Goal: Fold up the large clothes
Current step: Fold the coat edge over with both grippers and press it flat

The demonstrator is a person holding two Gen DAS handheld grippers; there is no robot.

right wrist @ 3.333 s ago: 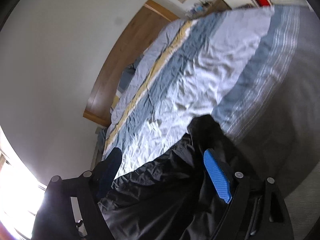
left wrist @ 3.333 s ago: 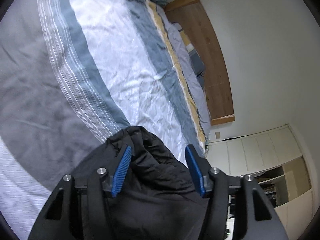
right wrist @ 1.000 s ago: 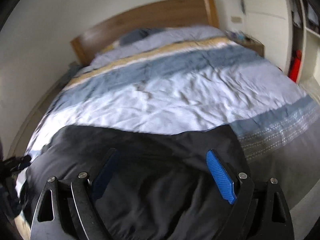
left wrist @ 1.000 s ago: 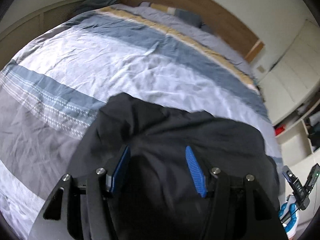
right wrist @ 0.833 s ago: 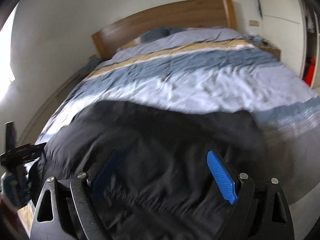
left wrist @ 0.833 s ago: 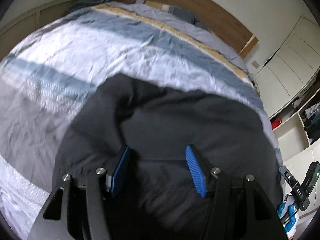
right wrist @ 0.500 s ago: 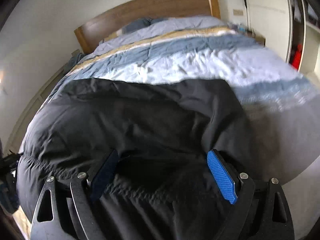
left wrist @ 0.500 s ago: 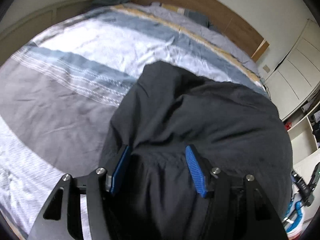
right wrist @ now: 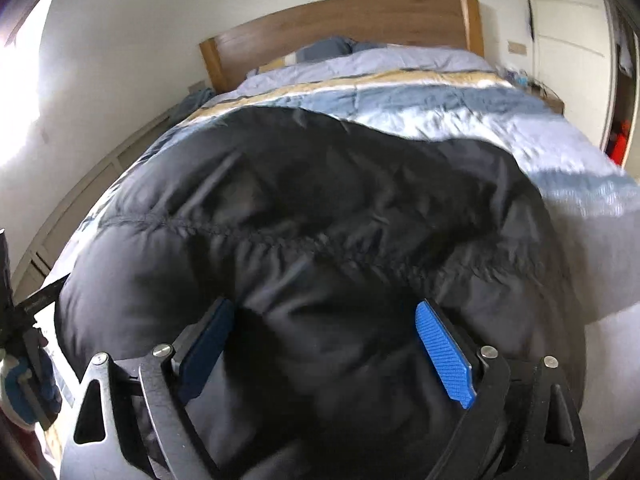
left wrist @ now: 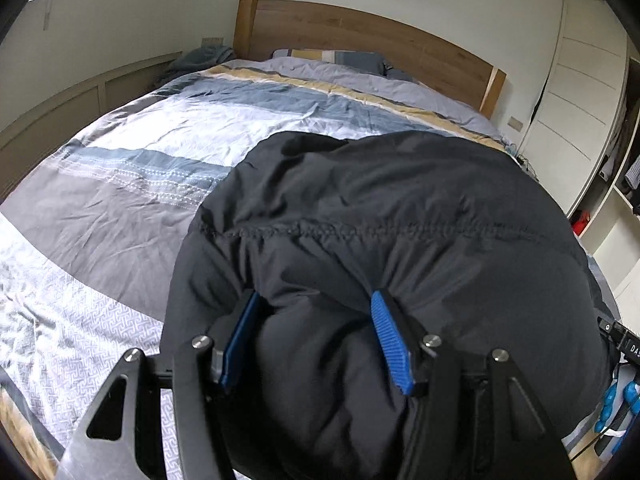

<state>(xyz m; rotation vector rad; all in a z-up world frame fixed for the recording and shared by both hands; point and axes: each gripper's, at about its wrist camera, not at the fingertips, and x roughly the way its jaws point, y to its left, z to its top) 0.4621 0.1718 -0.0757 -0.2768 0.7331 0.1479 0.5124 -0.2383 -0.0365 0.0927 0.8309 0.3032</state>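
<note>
I'm seeing the black jacket (left wrist: 400, 216) spreading over the near end of the bed (left wrist: 168, 132). My left gripper (left wrist: 314, 336) is clutching a puffy fold, which is hiding the pads' inner faces. My right gripper (right wrist: 326, 346) is gripping jacket padding bulging between its wide-set blurred pads. The jacket's near hem is cut off.

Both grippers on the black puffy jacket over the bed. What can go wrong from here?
1. The right gripper stands wide around a thick bulge of the black jacket; the slick fabric may slip out.
2. The left gripper holds only a bunch, so the jacket may land creased on the duvet.
</note>
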